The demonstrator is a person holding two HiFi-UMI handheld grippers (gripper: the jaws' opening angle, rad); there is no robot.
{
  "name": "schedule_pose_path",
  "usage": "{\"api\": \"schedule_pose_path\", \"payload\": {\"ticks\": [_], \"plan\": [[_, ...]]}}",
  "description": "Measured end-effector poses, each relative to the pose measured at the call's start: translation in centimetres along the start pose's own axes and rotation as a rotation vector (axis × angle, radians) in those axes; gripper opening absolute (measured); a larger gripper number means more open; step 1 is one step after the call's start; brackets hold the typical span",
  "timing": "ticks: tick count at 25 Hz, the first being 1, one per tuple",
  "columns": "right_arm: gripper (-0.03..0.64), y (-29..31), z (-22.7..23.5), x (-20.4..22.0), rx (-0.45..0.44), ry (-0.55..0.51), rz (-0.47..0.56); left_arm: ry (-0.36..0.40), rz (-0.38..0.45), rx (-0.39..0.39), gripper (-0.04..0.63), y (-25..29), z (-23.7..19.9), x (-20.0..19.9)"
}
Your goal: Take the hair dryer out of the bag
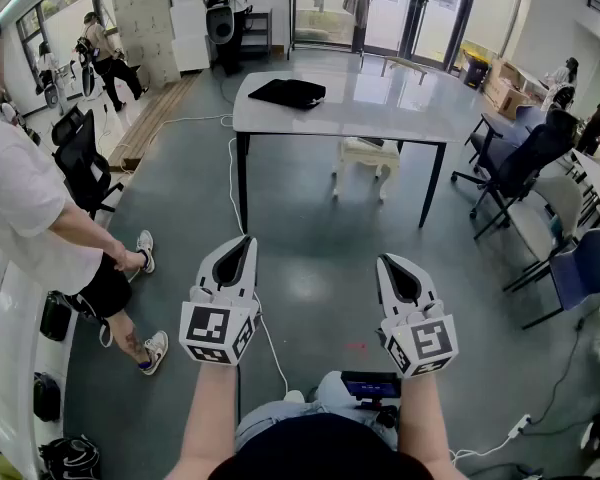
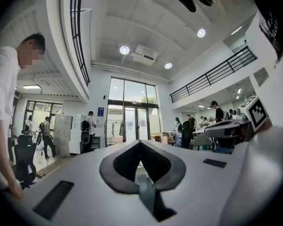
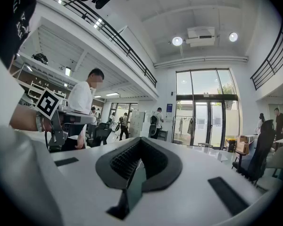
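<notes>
One black bag (image 1: 288, 93) lies on the table (image 1: 380, 106), contents hidden; left gripper (image 1: 246, 241) and right gripper (image 1: 384, 261) closed, empty.

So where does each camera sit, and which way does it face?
Head view: on the person's head, facing forward and down at the table and black bag; both forearms, left hand-held gripper and right hand-held gripper show.
Left gripper view: on the left hand-held gripper, level along its shut jaws toward the glass doors.
Right gripper view: likewise, on the right one.
All three share the doors and the bystander in white.
</notes>
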State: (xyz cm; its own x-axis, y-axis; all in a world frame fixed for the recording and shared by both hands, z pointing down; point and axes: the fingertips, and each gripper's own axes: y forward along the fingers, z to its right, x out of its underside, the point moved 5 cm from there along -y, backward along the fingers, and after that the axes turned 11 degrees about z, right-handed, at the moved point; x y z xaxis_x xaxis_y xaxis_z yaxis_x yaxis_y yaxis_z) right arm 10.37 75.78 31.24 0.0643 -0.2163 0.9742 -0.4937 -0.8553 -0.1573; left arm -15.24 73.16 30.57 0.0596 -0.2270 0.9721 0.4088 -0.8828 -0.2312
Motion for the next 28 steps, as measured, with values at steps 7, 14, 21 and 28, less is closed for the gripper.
{"api": "schedule_pose_path", "payload": {"ticks": [7, 14, 21, 28], "plan": [[0.025, 1.2, -0.5, 0.4, 0.014, 0.02, -0.012, -0.026, 0.003, -0.019, 0.012, 0.3, -1.6, 0.7], [0.023, 4.3, 2.0, 2.2, 0.028, 0.05, 0.001, -0.033, -0.005, -0.022, 0.012, 4.0, -2.8, 2.3], [0.025, 12.2, 7.7, 5.2, 0.003, 0.059, 0.005, -0.028, -0.032, -0.064, 0.012, 12.0, -5.9, 5.5], [0.025, 22.1, 13.6, 7.3, -0.089, 0.029, -0.009, -0.016, -0.045, -0.08, 0.012, 22.7, -8.6, 7.7]]}}
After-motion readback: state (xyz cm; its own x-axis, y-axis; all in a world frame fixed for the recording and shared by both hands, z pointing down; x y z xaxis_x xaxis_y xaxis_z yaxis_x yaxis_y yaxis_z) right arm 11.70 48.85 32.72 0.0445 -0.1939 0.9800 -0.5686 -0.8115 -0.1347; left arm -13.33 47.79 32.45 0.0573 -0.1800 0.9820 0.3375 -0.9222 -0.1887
